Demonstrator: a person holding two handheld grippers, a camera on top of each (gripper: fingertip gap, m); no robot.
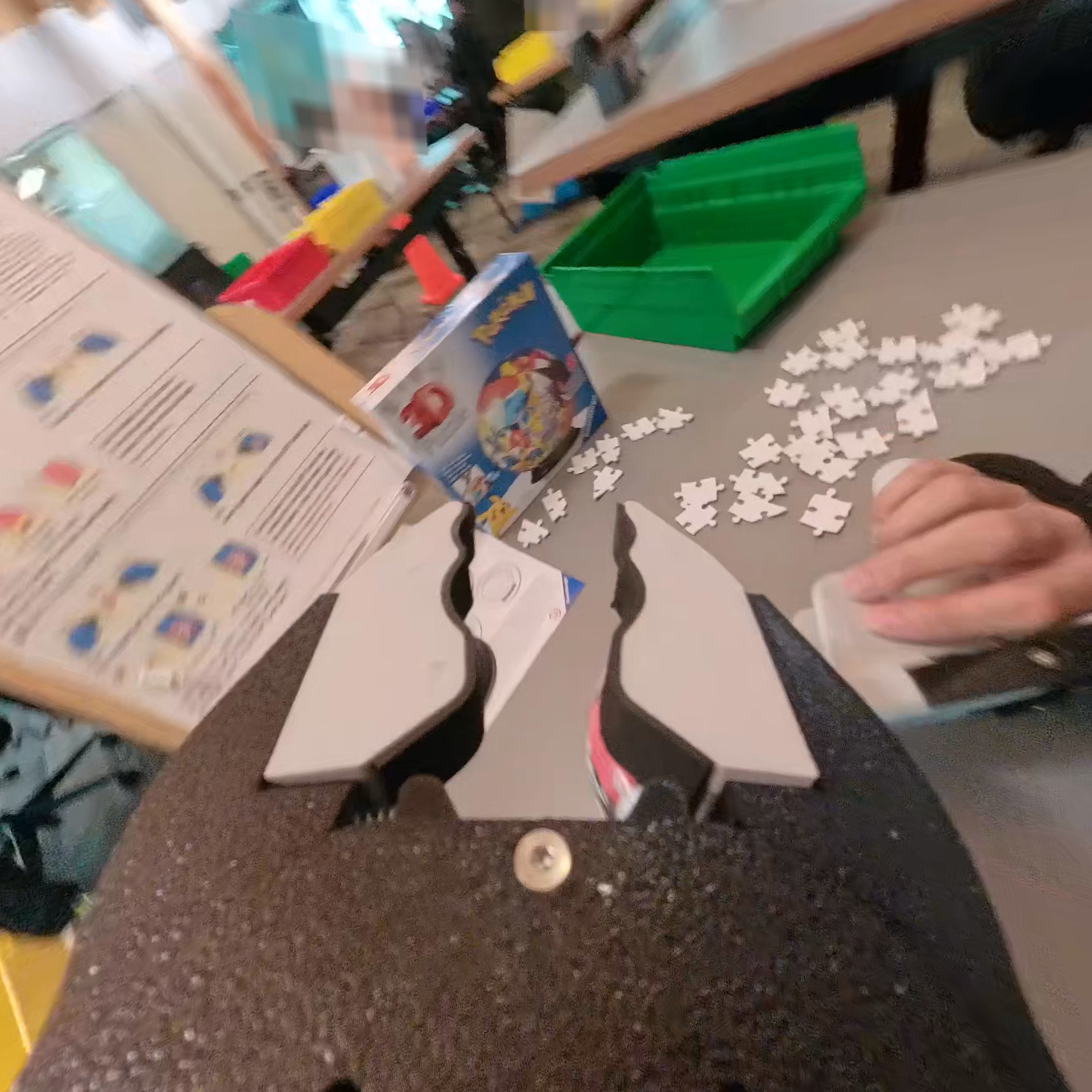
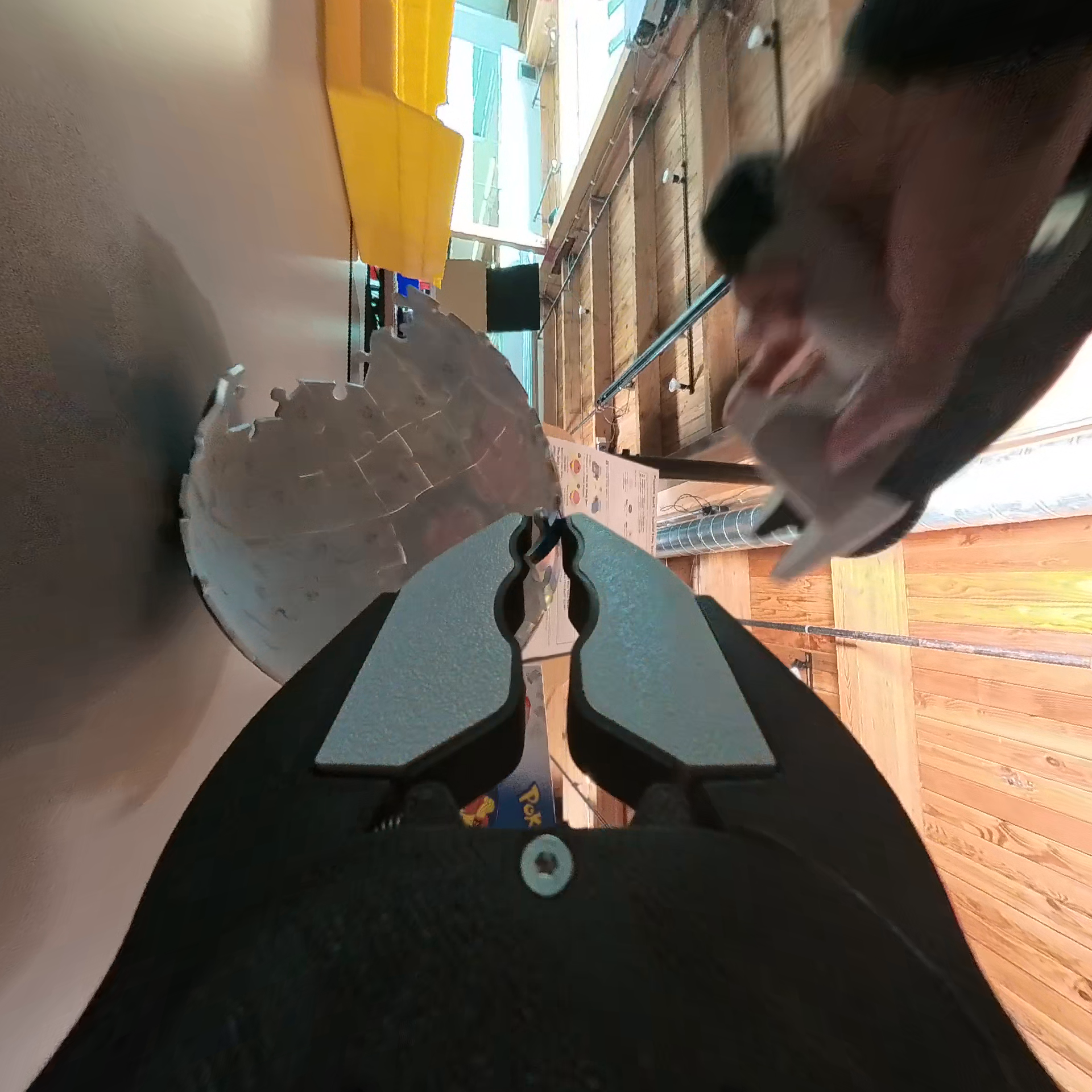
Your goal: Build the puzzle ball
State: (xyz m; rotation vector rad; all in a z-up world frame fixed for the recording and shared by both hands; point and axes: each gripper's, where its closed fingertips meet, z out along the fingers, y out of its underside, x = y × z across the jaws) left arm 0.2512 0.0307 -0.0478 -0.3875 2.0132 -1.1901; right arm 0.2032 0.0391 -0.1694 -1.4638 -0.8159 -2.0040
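The right gripper [image 2: 546, 523] has its jaws nearly closed, pinching what looks like the rim of the half-built puzzle ball [image 2: 366, 490], though blur makes the contact hard to confirm. The shell is turned with its grey inner face toward the camera. The left gripper [image 1: 543, 520] hangs open and empty above the grey table [image 1: 975, 248], near the puzzle box [image 1: 490, 390]. Loose puzzle pieces [image 1: 857, 413] lie scattered beyond it, before a green bin [image 1: 709, 278]. Picking the next piece calls for a light edge grip, while the shell is held steady without flexing its open seam.
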